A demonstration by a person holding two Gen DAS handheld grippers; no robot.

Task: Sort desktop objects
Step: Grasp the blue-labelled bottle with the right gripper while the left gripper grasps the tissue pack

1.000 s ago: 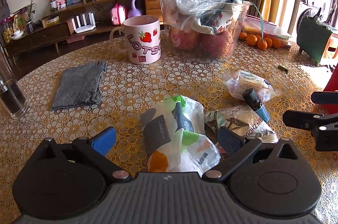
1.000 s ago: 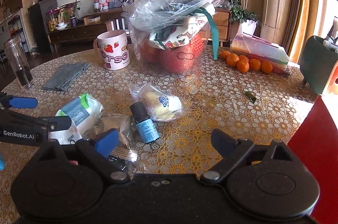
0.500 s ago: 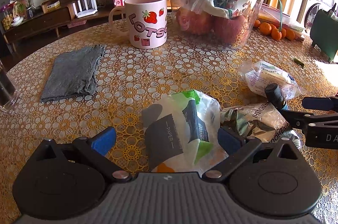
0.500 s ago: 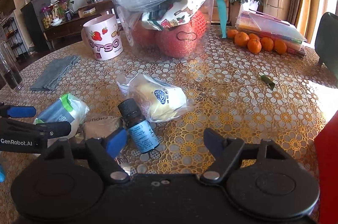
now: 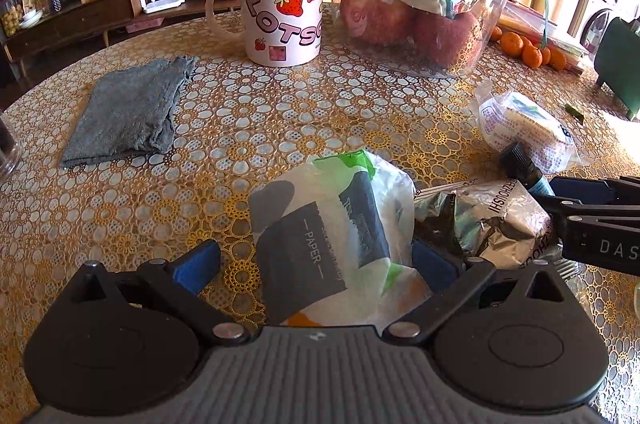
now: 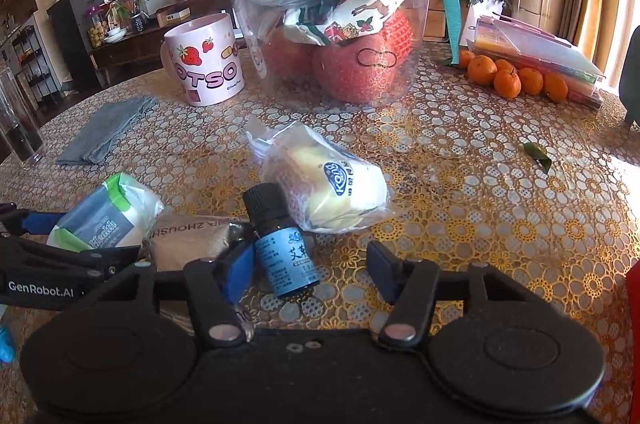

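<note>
A white, green and grey tissue pack (image 5: 332,232) lies between the fingers of my open left gripper (image 5: 316,260); it also shows in the right wrist view (image 6: 108,220). A small dark bottle with a blue label (image 6: 280,244) lies between the fingers of my open right gripper (image 6: 310,270), close to the left finger; its cap shows in the left wrist view (image 5: 520,163). A silver foil packet (image 5: 492,220) lies between the pack and the bottle. A clear bag with a yellow snack (image 6: 328,179) lies just beyond the bottle.
A pink strawberry mug (image 5: 284,11) and a clear tub of apples under plastic bags (image 6: 344,23) stand at the back. A grey cloth (image 5: 132,111) lies left, a glass (image 6: 18,119) beyond it. Tangerines (image 6: 516,79) and a flat box lie right.
Both grippers have moved forward and lower. The tissue pack now sits deeper between the left fingers, and the bottle has come between the right fingers. Both stay open.
</note>
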